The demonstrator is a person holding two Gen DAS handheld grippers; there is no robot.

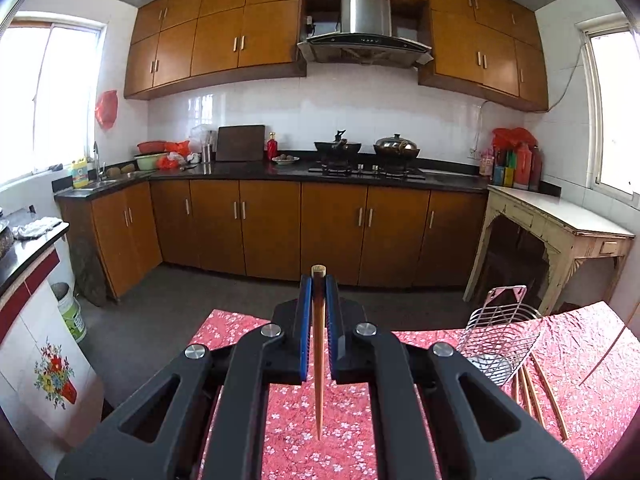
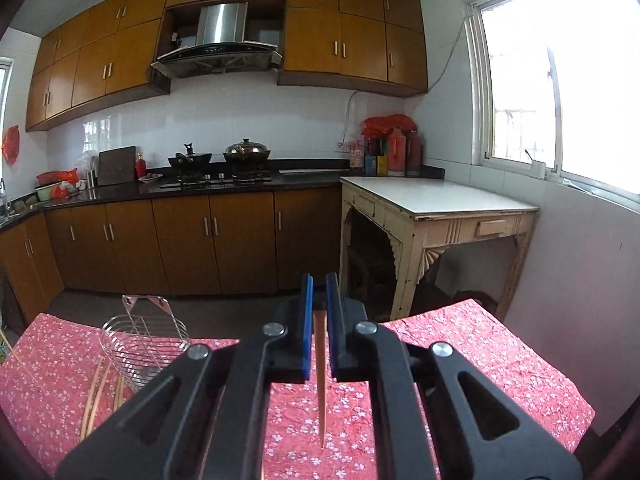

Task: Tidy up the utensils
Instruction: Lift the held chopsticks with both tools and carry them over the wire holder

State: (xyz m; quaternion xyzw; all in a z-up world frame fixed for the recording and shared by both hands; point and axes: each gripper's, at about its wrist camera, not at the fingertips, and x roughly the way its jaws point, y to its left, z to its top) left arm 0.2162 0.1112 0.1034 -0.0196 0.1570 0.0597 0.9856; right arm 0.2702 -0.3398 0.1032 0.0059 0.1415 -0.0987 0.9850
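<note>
Left gripper [image 1: 319,292] clamped on a chopstick [image 1: 318,360]; right gripper [image 2: 319,292] clamped on another chopstick [image 2: 321,380]. Both are held above the red cloth [image 1: 296,420]. Wire rack [image 1: 496,344] sits between them, loose chopsticks [image 1: 536,392] beside it. Risk: thin sticks pivot in the pads, miss the rack, or tip it.

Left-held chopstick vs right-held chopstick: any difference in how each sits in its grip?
The left chopstick pokes its blunt end past the fingertips; the right chopstick ends between the pads. The left one looks warmer orange, the right one paler. Shared: each gripper, left and right, is clamped shut on one, with the tip pointing back over the tablecloth.
</note>
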